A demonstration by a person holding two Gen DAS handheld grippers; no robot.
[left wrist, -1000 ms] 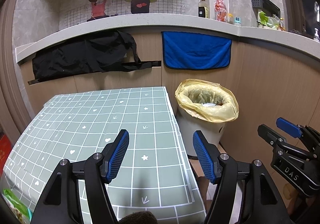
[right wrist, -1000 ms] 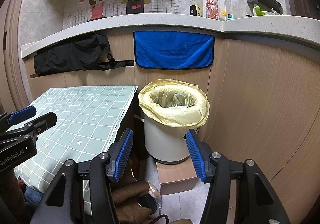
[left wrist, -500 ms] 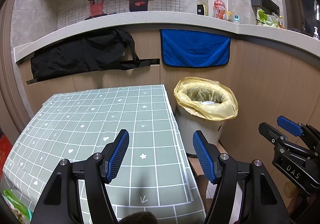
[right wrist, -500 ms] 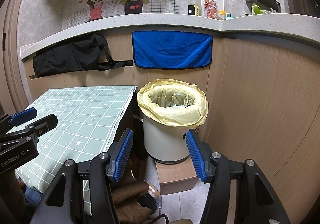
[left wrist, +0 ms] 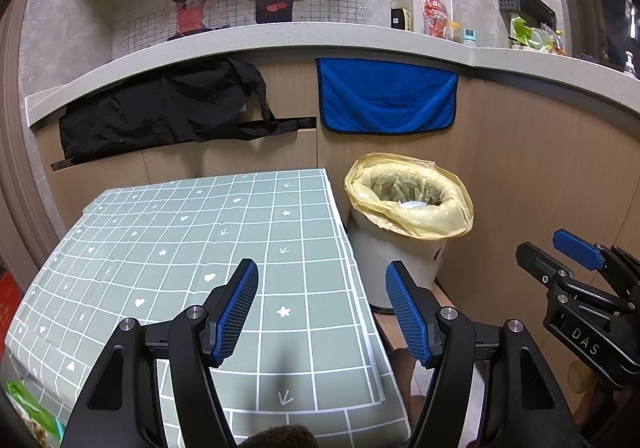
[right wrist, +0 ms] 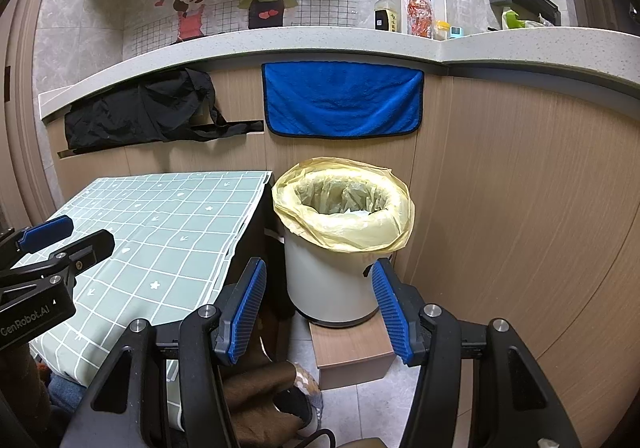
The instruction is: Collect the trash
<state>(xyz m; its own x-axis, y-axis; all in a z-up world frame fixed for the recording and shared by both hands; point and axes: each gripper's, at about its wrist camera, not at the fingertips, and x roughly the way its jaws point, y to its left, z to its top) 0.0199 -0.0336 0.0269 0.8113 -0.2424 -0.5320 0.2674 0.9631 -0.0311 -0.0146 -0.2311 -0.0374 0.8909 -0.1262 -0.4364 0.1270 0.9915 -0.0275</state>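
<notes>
Beside table (left wrist: 168,248): white bin (right wrist: 324,280), crumpled yellow liner (right wrist: 344,232); both grippers' fingers wide, empty.

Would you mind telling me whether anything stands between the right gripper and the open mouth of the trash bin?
Nothing visible does. The right gripper is open and empty, pointed at the trash bin, whose yellow liner gapes open with no lid. The table lies off to the left, clear of that path.
</notes>
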